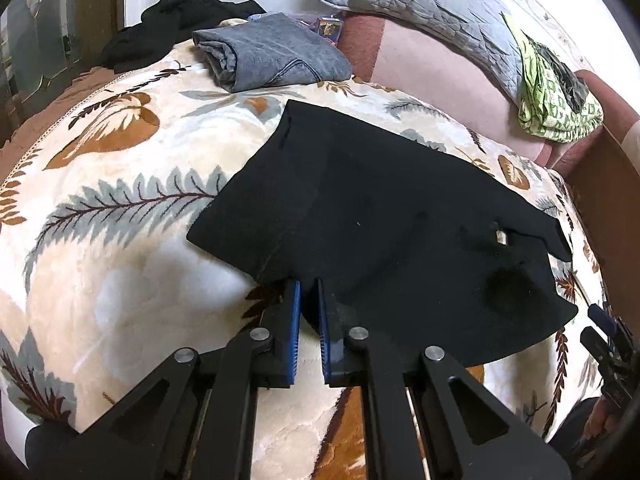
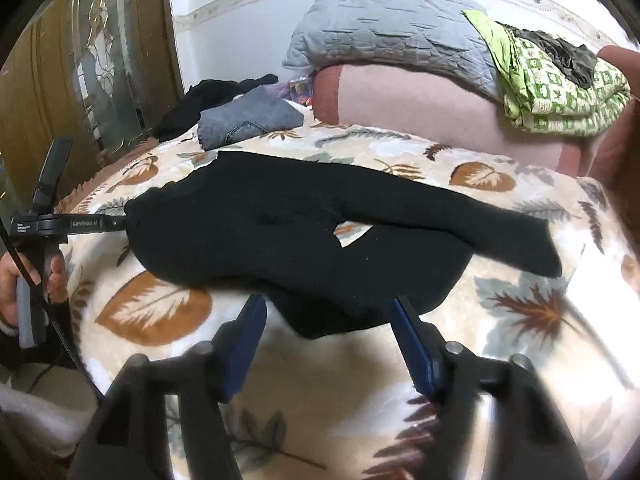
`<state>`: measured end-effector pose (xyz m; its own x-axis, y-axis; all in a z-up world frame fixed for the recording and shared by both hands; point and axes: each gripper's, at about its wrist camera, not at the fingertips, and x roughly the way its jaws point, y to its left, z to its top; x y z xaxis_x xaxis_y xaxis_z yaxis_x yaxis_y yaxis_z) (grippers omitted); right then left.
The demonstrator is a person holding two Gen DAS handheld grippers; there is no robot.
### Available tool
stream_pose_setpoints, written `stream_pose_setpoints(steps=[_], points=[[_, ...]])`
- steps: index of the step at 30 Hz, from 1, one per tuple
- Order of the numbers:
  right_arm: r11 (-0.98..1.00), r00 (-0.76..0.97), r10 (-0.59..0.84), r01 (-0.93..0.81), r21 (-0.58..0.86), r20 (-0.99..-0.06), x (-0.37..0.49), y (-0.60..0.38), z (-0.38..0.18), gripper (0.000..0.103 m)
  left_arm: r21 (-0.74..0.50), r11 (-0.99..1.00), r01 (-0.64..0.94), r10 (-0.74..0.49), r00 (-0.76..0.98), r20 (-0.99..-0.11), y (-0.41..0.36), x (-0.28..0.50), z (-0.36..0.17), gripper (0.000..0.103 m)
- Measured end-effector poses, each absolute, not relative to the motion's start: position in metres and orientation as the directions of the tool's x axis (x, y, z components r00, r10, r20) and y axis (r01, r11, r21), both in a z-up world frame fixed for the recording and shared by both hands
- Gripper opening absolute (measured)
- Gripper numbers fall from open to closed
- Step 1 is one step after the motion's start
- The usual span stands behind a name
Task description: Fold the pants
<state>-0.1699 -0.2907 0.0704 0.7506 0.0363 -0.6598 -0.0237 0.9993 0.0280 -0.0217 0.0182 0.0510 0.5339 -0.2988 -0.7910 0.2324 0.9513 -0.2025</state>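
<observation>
Black pants (image 1: 392,216) lie spread on the leaf-patterned blanket (image 1: 120,240). They also show in the right wrist view (image 2: 280,232), with one leg (image 2: 480,228) stretching to the right. My left gripper (image 1: 309,286) is shut on the near edge of the pants. It also shows in the right wrist view (image 2: 124,222) at the pants' left end. My right gripper (image 2: 328,316) is open, its blue pads either side of the pants' near edge, not touching. It shows at the far right edge of the left wrist view (image 1: 604,320).
Folded grey jeans (image 1: 272,52) and a black garment (image 1: 180,20) lie at the blanket's far end. A grey quilted pillow (image 1: 424,4) and green patterned cloth (image 1: 556,96) rest on a pink bolster (image 1: 432,76). A wooden door (image 2: 60,80) stands left.
</observation>
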Motion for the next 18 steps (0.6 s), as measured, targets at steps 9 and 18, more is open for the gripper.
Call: stream_pose_setpoints(steps=[9,18], points=[[0.997,0.696,0.039,-0.07,-0.014,-0.717,-0.134,-0.292,0.041,0.031,-0.33,0.921,0.209,-0.39,0.501,-0.772,0.035,-0.022,0.044,0.067],[0.993,0.673,0.108,-0.114,0.042,-0.732,-0.166,-0.283,0.05,0.004,-0.271,0.941,0.203,-0.337,0.484,-0.808,0.017,-0.012,0.03,0.071]])
